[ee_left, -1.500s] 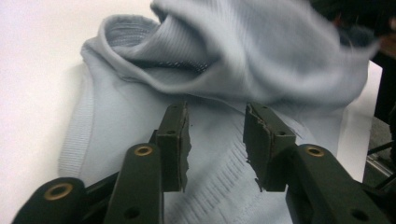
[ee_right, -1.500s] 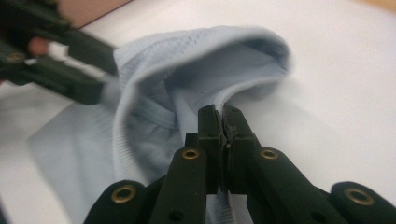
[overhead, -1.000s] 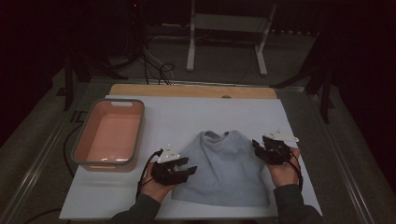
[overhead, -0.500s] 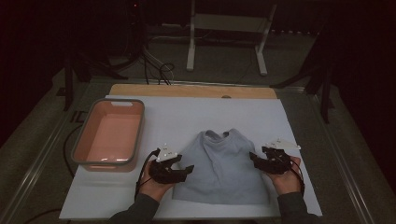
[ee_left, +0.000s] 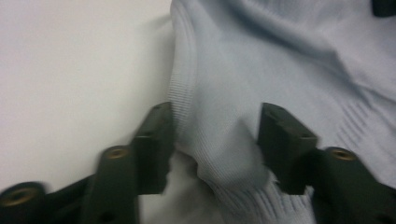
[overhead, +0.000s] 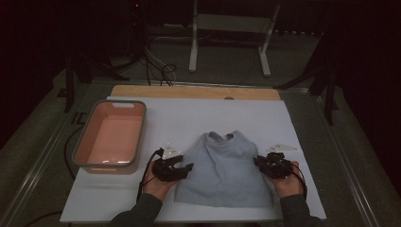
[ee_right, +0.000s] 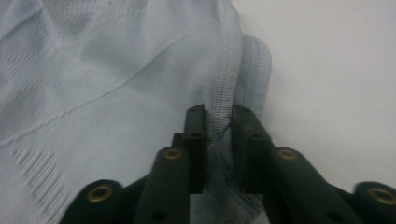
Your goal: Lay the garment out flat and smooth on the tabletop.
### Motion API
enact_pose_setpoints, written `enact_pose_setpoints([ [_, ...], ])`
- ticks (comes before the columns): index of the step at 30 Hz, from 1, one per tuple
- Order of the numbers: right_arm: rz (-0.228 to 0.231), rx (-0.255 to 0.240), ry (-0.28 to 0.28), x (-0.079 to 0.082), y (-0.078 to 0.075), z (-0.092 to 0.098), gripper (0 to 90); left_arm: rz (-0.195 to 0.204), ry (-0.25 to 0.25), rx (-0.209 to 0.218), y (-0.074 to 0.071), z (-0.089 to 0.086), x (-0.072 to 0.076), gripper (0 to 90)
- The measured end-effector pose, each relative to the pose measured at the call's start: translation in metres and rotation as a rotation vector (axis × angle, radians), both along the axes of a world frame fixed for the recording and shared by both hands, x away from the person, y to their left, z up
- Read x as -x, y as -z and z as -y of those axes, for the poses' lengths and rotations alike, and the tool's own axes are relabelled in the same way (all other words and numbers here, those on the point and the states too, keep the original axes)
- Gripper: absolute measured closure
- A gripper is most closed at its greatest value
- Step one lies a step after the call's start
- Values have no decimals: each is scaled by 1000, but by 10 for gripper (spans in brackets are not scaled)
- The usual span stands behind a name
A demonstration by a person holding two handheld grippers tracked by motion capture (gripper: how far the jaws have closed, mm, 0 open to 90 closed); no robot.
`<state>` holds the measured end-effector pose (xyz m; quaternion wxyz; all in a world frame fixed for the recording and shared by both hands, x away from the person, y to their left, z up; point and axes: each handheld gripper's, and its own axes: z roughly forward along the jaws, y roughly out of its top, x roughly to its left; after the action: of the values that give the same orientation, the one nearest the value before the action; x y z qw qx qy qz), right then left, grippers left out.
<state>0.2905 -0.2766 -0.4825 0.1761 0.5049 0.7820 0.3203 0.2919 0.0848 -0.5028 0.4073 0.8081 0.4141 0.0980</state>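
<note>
On the white counter, right of the pink tub, my left gripper has been closing, jaws half-open around the pale blue sweater's left edge, while my right gripper pinches its right hem.

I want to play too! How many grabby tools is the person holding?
2. The left tool is at the sweater's left edge; the right tool pinches its right edge.
</note>
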Motion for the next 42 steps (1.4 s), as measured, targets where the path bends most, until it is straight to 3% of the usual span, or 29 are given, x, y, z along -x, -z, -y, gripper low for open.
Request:
enact_pose_setpoints([
  [1, -4, 12, -7, 2, -1, 0, 806, -26, 13, 12, 2, 2, -1, 568],
  [8, -24, 16, -20, 14, -3, 7, 819, -61, 76, 15, 5, 10, 5, 770],
  [11, -21, 38, -16, 19, -4, 11, 820, -72, 132, 2, 6, 16, 11, 798],
  [15, -17, 68, 4, 23, -5, 19, 822, -56, 184, -3, 1, 22, 16, 784],
  [16, -17, 68, 4, 23, -5, 19, 822, -56, 184, -3, 1, 22, 16, 746],
  [18, -10, 77, 25, 25, -6, 25, 823, -18, 162, 21, -6, 21, 14, 636],
  [21, -10, 74, 33, 26, -6, 28, 820, 11, 103, 68, -14, 19, 6, 518],
  [24, -7, 75, 30, 26, -6, 27, 812, 24, 68, 96, -21, 19, -6, 458],
  [29, 7, 78, 38, 26, -6, 25, 737, 17, 54, 86, -27, 29, -22, 405],
  [32, 18, 60, 43, 26, -7, 25, 576, -6, 41, 78, -25, 39, -34, 394],
  [37, 43, 32, 46, 27, -11, 24, 465, -56, 12, 82, -12, 45, -47, 390],
  [39, 47, 31, 42, 27, -11, 23, 454, -85, 21, 93, -8, 46, -52, 464],
  [41, 50, 29, 40, 27, -11, 23, 449, -90, 24, 100, -7, 46, -53, 649],
  [42, 55, 26, 40, 27, -12, 22, 447, -86, 41, 123, -8, 45, -52, 649],
])
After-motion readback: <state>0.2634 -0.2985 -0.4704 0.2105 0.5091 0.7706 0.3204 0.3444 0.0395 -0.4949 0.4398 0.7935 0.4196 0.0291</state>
